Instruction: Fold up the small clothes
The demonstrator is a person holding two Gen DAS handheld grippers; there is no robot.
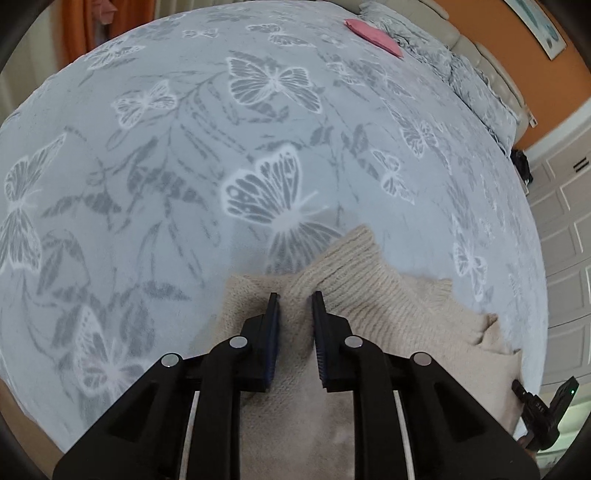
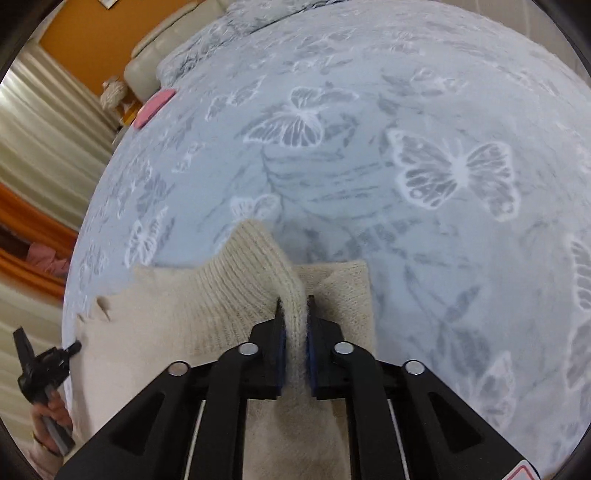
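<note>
In the left wrist view, the left gripper [image 1: 295,295] hovers over the cream knit sweater [image 1: 388,314], which lies on the butterfly-print blanket [image 1: 166,166]; its jaws stand apart with knit fabric lying between them, and whether the pads press it I cannot tell. A ribbed part of the sweater rises just beyond the fingertips. A pink folded cloth [image 1: 373,35] lies far beyond the sweater, near the pillows [image 1: 476,88]. In the right wrist view, the right gripper [image 2: 294,300] has its jaws pinched on a raised ribbed fold of the sweater [image 2: 236,295]. The pink cloth [image 2: 153,108] lies well beyond the sweater, to its left.
</note>
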